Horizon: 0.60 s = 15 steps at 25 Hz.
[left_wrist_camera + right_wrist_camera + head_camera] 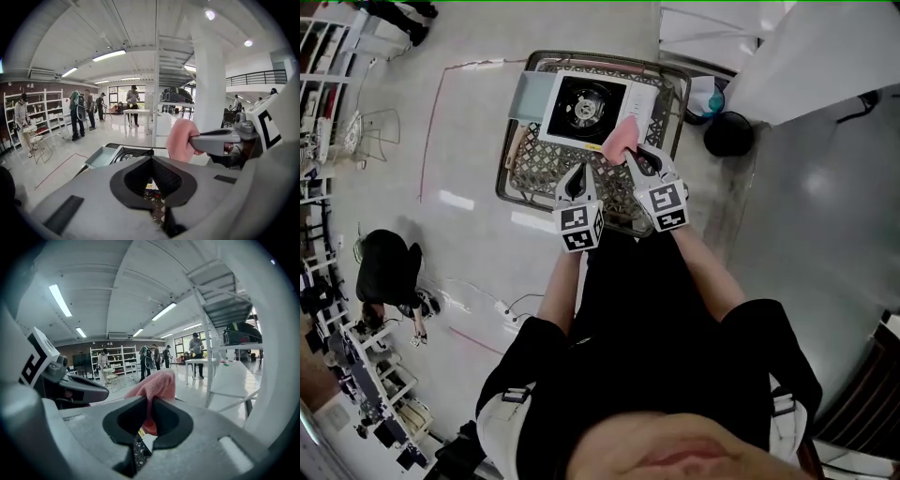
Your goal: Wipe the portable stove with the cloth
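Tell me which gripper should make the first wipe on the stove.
Right. The right gripper has its jaws shut on the pink cloth, by the near right corner of the white portable gas stove. The left gripper is shut and empty beside it.

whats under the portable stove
The stove sits on a dark mesh basket, whose rim shows on every side. A pale tray lies at the stove's left edge. Whatever is in the basket directly beneath the stove is covered.
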Available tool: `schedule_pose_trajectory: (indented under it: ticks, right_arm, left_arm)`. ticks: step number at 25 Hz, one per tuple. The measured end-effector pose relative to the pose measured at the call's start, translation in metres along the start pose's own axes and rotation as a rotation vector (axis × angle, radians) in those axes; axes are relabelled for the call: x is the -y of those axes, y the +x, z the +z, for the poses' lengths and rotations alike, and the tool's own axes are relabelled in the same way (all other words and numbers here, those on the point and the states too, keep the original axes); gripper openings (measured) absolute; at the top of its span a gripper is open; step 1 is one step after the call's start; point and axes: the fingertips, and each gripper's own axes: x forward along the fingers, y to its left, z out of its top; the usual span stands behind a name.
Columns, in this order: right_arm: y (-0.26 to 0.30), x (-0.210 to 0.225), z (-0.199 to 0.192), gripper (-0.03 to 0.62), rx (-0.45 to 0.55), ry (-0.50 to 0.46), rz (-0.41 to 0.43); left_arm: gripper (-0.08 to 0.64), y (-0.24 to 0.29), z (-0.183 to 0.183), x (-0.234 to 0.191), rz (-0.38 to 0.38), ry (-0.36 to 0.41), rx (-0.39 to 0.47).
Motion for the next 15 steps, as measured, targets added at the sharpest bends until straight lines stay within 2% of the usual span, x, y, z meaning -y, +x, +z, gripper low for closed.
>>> schedule_pose_trajectory:
  ticks: [4, 7, 11, 15]
  right_arm:
    - [-0.025, 0.005, 0.002, 0.032, 0.033, -0.031, -0.026]
    - [-0.041, -0.009, 0.002, 0.029, 0.046, -0.04, -0.038]
    - [-0.054, -0.027, -0.003, 0.026, 0.03, -0.087, -0.055]
    - [-0.069, -0.04, 0.014, 0.025, 0.099, -0.069, -0.04]
  left_arm:
    - [0.0, -0.017, 0.007, 0.016, 0.008, 0.044, 0.02]
    - [0.0, -0.04, 0.007, 0.024, -0.011, 0.067, 0.033]
    - [0.0, -0.057, 0.004, 0.027, -0.049, 0.033, 0.056]
    - [0.0, -0.073, 0.001, 0.027, -0.059, 0.019, 0.094]
